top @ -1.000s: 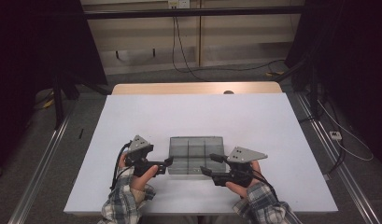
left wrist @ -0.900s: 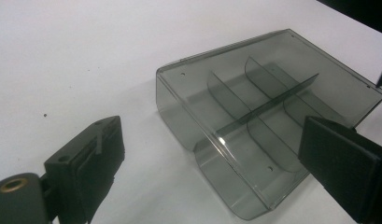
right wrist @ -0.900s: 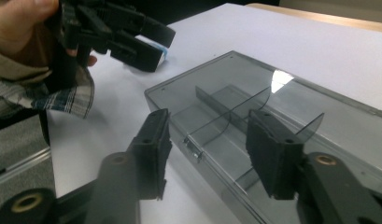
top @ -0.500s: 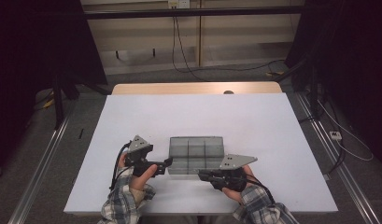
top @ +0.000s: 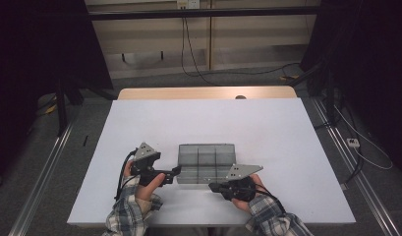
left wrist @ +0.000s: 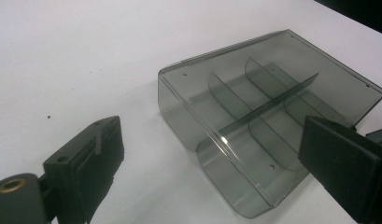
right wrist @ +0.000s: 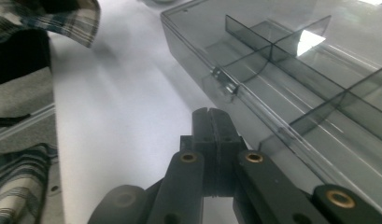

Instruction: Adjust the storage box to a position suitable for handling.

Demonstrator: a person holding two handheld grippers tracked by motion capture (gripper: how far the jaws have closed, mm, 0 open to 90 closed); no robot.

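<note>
A smoky grey see-through box (top: 206,160) with dividers inside lies flat on the white table (top: 213,123), near its front edge. Its compartments look empty. My left gripper (top: 177,170) is at the box's front left corner. In the left gripper view that gripper (left wrist: 212,140) stands wide open, its jaws either side of the box's (left wrist: 254,107) near end without touching it. My right gripper (top: 212,187) lies low in front of the box's front wall. In the right gripper view my right gripper (right wrist: 211,114) is shut on nothing, just short of the box (right wrist: 296,60) and its small latch (right wrist: 224,81).
The table's front edge runs close under both hands. A plaid sleeve (right wrist: 62,18) of the left arm hangs beyond the right gripper. A wooden strip (top: 203,93) borders the table's far side. Metal rails (top: 41,177) and floor cables (top: 365,147) flank the table.
My right gripper has dropped back toward the table's front edge and slightly left, from the box's right front corner to in front of its front wall. The left gripper has barely moved.
</note>
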